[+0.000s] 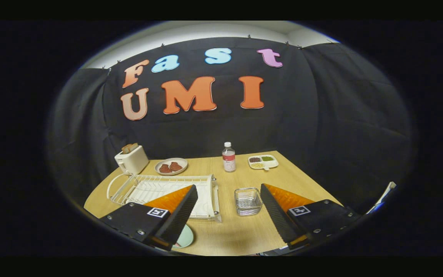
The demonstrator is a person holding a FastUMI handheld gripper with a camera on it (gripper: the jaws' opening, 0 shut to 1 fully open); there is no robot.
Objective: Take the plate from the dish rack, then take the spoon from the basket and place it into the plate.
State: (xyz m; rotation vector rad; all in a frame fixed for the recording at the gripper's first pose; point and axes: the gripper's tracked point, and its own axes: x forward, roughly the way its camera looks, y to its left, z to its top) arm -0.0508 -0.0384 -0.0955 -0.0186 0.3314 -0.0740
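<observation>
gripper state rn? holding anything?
Gripper: jaws open wide, holding nothing. It sits above the table, with the wire basket between and just ahead of the fingers.

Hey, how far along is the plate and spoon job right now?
Done, apparently: a pale plate lies on the table near the dish rack, partly behind one finger. In hand: nothing; the hand-held gripper is open. Left: the spoon; I can't make it out in the basket.
</observation>
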